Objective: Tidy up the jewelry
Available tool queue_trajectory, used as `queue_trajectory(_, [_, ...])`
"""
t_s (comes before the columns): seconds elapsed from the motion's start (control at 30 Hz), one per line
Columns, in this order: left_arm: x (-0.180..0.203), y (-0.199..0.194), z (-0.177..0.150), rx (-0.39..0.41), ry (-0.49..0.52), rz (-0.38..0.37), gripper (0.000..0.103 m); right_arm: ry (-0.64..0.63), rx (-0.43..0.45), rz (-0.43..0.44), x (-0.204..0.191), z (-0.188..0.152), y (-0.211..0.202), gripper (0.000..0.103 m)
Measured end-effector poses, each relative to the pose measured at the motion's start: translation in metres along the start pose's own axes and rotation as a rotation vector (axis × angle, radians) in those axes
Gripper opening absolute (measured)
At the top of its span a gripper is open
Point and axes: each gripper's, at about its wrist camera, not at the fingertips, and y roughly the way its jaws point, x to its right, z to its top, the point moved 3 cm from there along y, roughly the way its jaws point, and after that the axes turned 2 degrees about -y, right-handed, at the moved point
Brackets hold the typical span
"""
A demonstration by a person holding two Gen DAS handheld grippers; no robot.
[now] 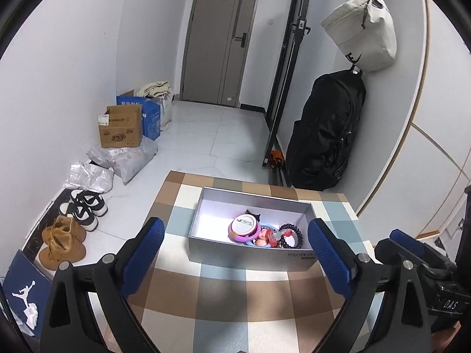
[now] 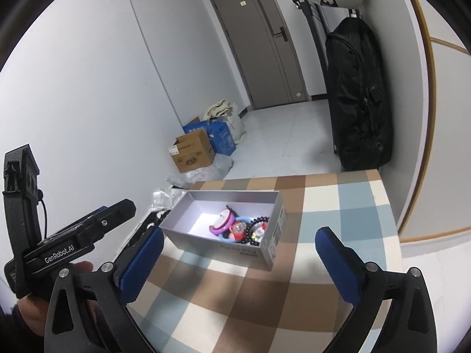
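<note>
An open grey box (image 1: pixel 206 235) (image 2: pixel 188 232) stands on the checked tablecloth (image 1: pixel 223 294) (image 2: pixel 338 206). In its right half lie a round purple and white case (image 1: pixel 244 228) (image 2: pixel 225 219), a dark bead bracelet (image 1: pixel 291 236) (image 2: pixel 257 220), a light blue ring and small red and pink pieces. My left gripper (image 1: pixel 235 256) is open and empty, just in front of the box. My right gripper (image 2: pixel 238 259) is open and empty, in front of the box's right end. The left gripper's body shows at the left of the right wrist view (image 2: pixel 73 235).
Past the table's far edge the floor holds cardboard boxes (image 1: pixel 120 129) (image 2: pixel 194 150), plastic bags and shoes (image 1: pixel 73 223) on the left. A black backpack (image 1: pixel 326 129) (image 2: pixel 359 94) hangs by the right wall under a white bag (image 1: pixel 365 29). A door (image 1: pixel 220 38) is at the back.
</note>
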Motion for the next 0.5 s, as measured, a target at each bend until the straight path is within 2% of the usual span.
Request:
queue_trajectory(0.17, [0.002,-0.007,-0.003,0.029,0.012,0.017,0.096,0.021,0.007,-0.014,0.004,-0.007,-0.001,0.103])
queue_trajectory(0.5, [0.002,-0.008,-0.002,0.037,0.000,0.029,0.096,0.031,0.014,-0.043,0.012,-0.010,-0.004,0.103])
